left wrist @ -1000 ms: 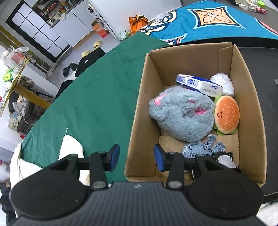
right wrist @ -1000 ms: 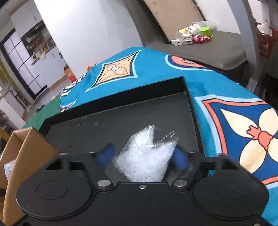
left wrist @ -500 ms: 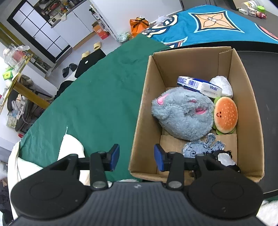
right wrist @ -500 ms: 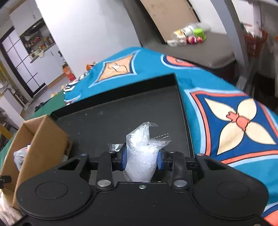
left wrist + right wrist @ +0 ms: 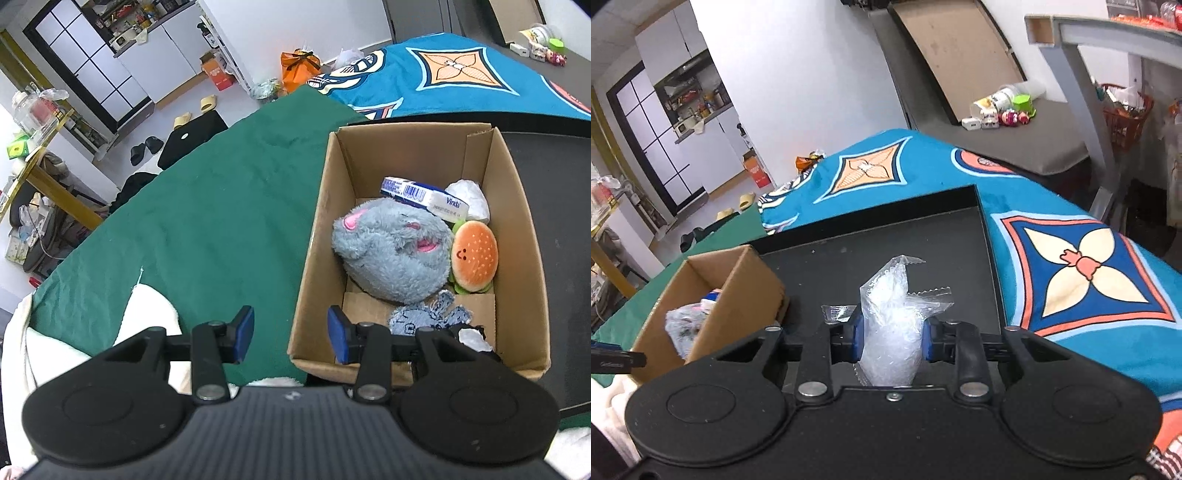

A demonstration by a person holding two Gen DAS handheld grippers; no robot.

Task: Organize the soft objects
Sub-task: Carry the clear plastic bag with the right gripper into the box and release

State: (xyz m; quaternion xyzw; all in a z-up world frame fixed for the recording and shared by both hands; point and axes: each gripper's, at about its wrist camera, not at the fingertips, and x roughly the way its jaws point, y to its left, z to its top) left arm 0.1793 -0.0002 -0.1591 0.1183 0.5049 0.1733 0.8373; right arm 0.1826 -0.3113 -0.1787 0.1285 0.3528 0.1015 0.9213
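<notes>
A cardboard box (image 5: 317,229) stands on the black tray and holds a grey plush (image 5: 391,254), a burger plush (image 5: 474,260), a tissue pack (image 5: 424,194), a white wad (image 5: 469,194) and a denim piece (image 5: 428,317). My left gripper (image 5: 290,334) is open and empty, straddling the box's near left corner. My right gripper (image 5: 891,339) is shut on a clear plastic bag of white filling (image 5: 892,314), held above the black tray (image 5: 886,254). The box (image 5: 738,291) lies to its left.
A green cloth (image 5: 207,229) covers the surface left of the box, with white fabric (image 5: 147,314) at its near edge. A blue patterned cloth (image 5: 1089,266) lies right of and beyond the tray. Bottles and toys (image 5: 1004,110) sit on a grey bench behind.
My right gripper closed on the plastic bag and lifted it off the tray, so the box has come into its view. My left gripper rose slightly, staying open.
</notes>
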